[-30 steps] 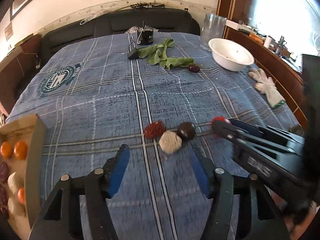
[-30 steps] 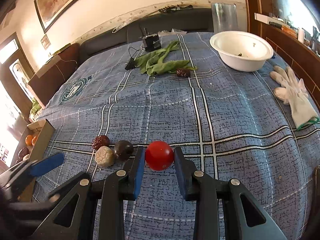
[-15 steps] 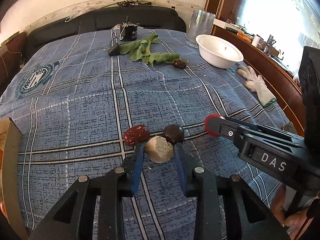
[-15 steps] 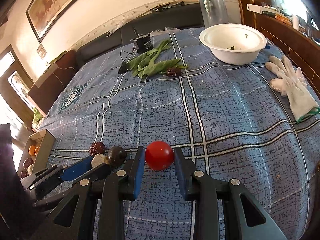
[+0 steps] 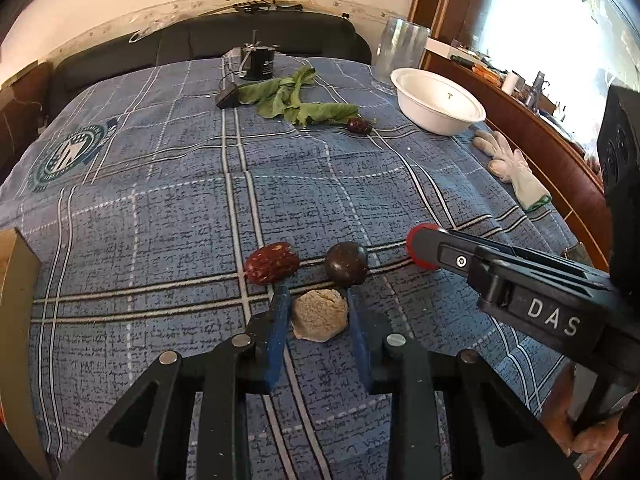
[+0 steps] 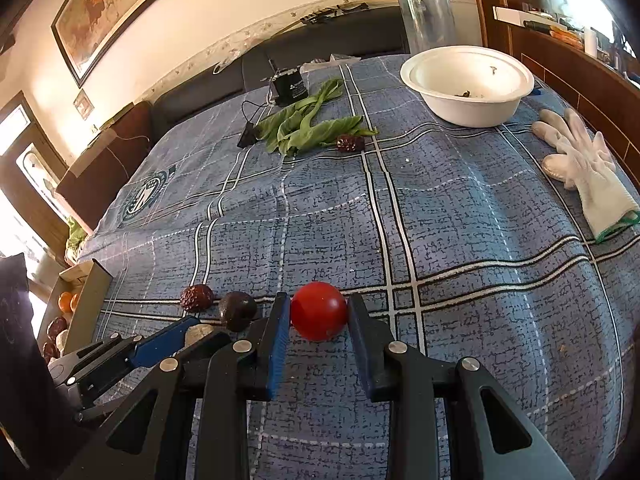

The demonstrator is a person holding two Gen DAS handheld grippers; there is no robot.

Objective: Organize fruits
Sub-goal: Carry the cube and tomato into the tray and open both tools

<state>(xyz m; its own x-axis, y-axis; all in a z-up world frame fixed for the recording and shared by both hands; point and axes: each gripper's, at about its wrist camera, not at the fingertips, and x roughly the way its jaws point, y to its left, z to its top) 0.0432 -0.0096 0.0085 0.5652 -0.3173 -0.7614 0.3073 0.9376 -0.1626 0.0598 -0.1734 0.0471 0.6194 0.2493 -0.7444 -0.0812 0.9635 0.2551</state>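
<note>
Left claw (image 5: 319, 312): jaws closing on the beige rough-skinned fruit (image 5: 319, 314), blue pads against both its sides; fruit rests on the blue plaid cloth (image 5: 360, 184) of the worktop. Just beyond it lie a red date (image 5: 272, 262) and a dark round fruit (image 5: 346, 263). Right claw (image 6: 319, 316): narrow, clamped on the red tomato (image 6: 318, 311). Cardboard box (image 6: 86, 300) of fruit at the left edge. White bowl (image 6: 466, 84), green leaves (image 6: 308, 124) and second date (image 6: 350, 143) well apart, far side.
</note>
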